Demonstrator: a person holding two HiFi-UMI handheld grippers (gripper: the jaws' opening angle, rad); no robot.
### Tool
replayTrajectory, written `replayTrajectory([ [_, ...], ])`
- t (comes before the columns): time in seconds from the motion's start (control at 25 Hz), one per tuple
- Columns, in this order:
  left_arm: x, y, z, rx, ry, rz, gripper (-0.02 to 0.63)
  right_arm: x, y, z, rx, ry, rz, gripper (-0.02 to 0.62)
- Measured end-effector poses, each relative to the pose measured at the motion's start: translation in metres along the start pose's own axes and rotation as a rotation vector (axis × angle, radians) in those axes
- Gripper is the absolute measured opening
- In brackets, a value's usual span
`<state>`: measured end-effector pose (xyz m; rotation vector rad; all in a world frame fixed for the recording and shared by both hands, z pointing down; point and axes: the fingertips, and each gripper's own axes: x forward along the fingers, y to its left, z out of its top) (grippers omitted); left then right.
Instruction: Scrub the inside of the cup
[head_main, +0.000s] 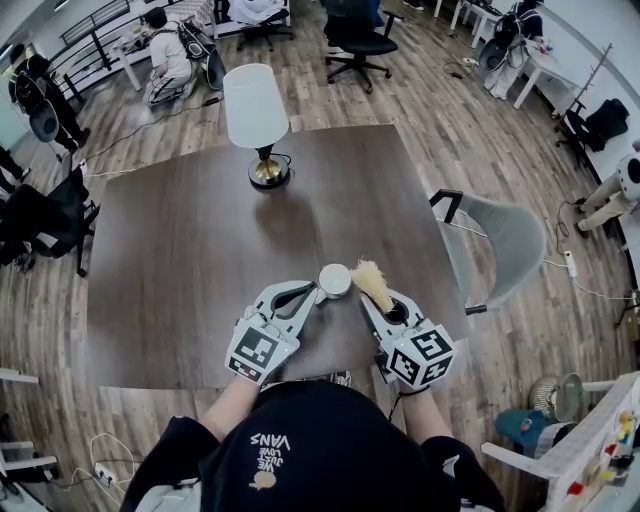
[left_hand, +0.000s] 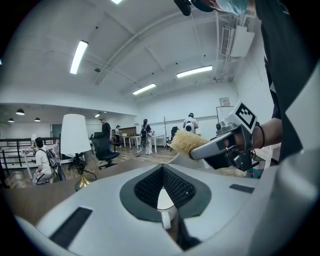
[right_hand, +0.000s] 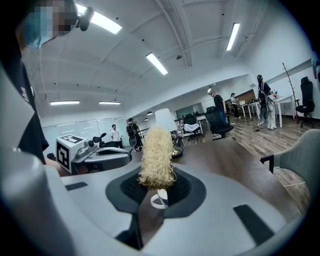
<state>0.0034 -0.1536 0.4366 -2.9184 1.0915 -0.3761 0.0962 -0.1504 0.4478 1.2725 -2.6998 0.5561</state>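
Observation:
A small white cup is held just above the dark table near its front edge, mouth up. My left gripper is shut on its handle; in the left gripper view a white sliver of the cup shows between the closed pads of that gripper. My right gripper is shut on the handle of a brush with pale straw bristles. The bristles stand just right of the cup's rim, outside it. In the right gripper view the brush rises from the closed jaws of that gripper.
A lamp with a white shade and brass base stands at the table's far side. A grey chair sits off the right edge. Office chairs, desks and several people fill the room beyond.

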Motion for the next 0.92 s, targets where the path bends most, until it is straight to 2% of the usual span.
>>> replayTrajectory([
  [0.92, 0.0022, 0.0051, 0.0017, -0.006, -0.012, 0.008, 0.009, 0.0045, -0.0052, -0.0031, 0.01, 0.016, -0.001, 0.072],
])
